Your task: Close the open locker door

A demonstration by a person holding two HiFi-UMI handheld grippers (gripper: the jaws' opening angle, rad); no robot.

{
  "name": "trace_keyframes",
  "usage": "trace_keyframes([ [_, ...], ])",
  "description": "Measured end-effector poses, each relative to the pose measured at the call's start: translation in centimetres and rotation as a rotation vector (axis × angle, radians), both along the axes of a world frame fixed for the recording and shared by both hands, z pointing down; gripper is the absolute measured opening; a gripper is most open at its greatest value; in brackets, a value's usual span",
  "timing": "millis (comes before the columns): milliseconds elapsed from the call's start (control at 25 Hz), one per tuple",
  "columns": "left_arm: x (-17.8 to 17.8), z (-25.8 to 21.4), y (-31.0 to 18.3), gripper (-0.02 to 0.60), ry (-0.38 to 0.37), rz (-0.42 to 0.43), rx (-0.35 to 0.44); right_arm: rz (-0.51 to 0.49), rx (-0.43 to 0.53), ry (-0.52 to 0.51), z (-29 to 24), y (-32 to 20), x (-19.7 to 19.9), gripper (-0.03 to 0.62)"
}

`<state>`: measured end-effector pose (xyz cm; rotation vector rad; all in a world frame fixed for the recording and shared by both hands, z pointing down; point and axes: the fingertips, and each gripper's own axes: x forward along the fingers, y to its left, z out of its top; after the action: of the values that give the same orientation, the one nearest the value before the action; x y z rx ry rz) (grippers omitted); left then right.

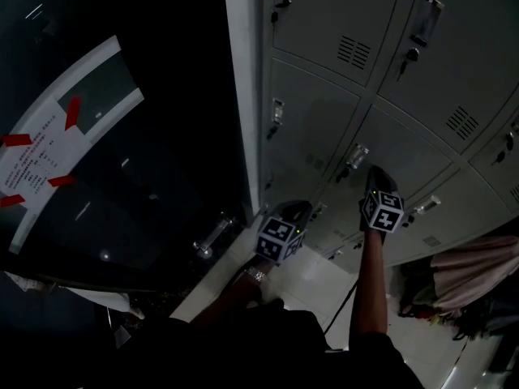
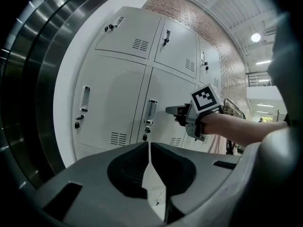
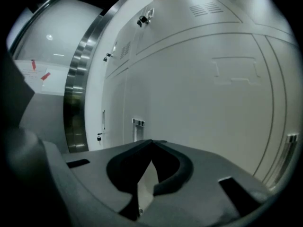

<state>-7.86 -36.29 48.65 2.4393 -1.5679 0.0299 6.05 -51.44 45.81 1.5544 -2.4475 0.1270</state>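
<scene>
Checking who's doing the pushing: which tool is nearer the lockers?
Right. The right tool reaches ahead, its tip close up to a locker door; contact is unclear. The left tool is held farther back, to its left.

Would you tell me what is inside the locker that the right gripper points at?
Only the locker's grey door shows ahead of the right gripper, whose fingers are together. The door covers the inside, so any contents cannot be seen.
</scene>
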Motion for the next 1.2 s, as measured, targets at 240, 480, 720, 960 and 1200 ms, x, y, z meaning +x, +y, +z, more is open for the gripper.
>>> trace_keyframes([
  [240, 2.2, 2.2, 3.8, 0.005, -0.031, 0.034, -0.053, -0.043, 0.006, -0.112, 1.0, 8.9, -1.5, 0.006],
  [480, 4.9, 1.7, 7.4, 0.005, -0.011, 0.116, -0.049, -0.028, -0.01, -0.168, 2.8, 19.1, -1.1, 0.006],
  [720, 4.6, 0.9, 11.9, 0.005, -0.007, 0.199, -0.02, 0.045, -0.024, -0.164, 4.0, 27.8, -2.3, 0.006],
  [960, 4.6, 2.2, 16.9, 0.005, -0.037, 0.253, -0.033, 0.091, -0.085, -0.207, 5.6, 34.6, -4.0, 0.006],
  [1200, 7.3, 2.2, 20.8, 0.005, -0.065, 0.315, -0.018, 0.087, -0.164, -0.21, 7.5, 38.4, -4.6, 0.006],
])
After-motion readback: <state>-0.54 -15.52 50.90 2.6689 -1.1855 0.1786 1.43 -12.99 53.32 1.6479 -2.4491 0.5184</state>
